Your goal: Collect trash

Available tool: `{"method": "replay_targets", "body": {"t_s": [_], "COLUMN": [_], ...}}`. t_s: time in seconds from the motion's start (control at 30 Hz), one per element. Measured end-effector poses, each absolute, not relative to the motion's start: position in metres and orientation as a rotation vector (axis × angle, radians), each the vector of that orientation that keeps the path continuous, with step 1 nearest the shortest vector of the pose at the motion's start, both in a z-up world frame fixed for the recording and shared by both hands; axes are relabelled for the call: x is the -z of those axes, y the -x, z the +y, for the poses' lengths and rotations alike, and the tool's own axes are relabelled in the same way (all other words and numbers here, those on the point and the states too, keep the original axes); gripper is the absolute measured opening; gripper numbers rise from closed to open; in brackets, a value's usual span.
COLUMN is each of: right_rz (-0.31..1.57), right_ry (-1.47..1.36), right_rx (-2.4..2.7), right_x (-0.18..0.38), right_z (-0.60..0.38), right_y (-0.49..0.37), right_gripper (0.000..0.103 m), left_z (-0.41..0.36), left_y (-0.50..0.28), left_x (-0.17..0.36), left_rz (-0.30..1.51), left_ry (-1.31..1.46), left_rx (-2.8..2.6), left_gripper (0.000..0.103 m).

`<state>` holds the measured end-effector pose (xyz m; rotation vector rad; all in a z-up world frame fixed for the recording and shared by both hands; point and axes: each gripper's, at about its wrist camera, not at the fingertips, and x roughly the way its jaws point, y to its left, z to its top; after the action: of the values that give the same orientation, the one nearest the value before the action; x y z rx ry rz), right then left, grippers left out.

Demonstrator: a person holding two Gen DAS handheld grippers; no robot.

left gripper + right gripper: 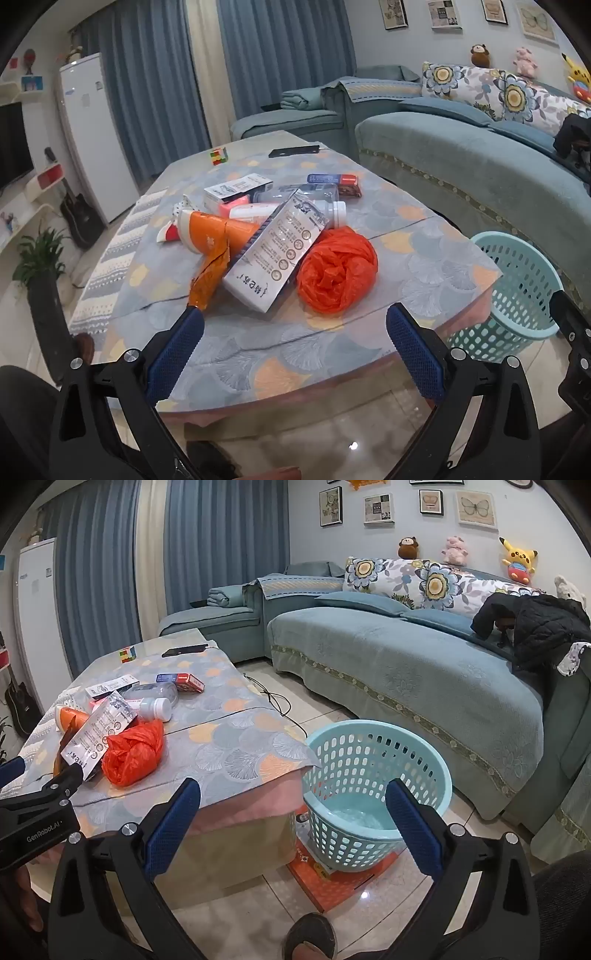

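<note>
on the table (332, 343) — one orange bag (337, 271), one carton (275, 249); left tool (295, 314) and right tool (293, 784) both spread, empty.

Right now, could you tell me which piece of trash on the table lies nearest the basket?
The orange bag, crumpled at the pile's near edge. It sits closer to the basket than the carton and bottle beside it.

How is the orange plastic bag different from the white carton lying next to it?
The orange plastic bag is crumpled into a soft ball; the white carton is a flat-sided box with printing. The bag sits on the tablecloth; the carton lies tilted, leaning on other trash. Both lie in the pile on the table, ungripped.
</note>
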<state>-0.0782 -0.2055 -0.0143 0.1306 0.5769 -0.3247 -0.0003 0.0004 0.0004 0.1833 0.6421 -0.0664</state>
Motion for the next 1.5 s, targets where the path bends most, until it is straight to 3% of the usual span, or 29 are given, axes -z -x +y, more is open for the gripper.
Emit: {"method": "replay_targets", "body": {"t_s": [1.5], "right_rz": [0.583], "right_ry": [-0.129], "right_rx": [0.309], "right_x": [0.012], "right_z": [-0.198], "right_y": [0.078], "right_gripper": [0.096], "left_z": [-0.002], "left_y": [0.008], "left_x": [-0.001], "left_rz": [0.642], "left_ry": [-0.184], "left_rx": [0.075], "left_gripper": [0.096]}}
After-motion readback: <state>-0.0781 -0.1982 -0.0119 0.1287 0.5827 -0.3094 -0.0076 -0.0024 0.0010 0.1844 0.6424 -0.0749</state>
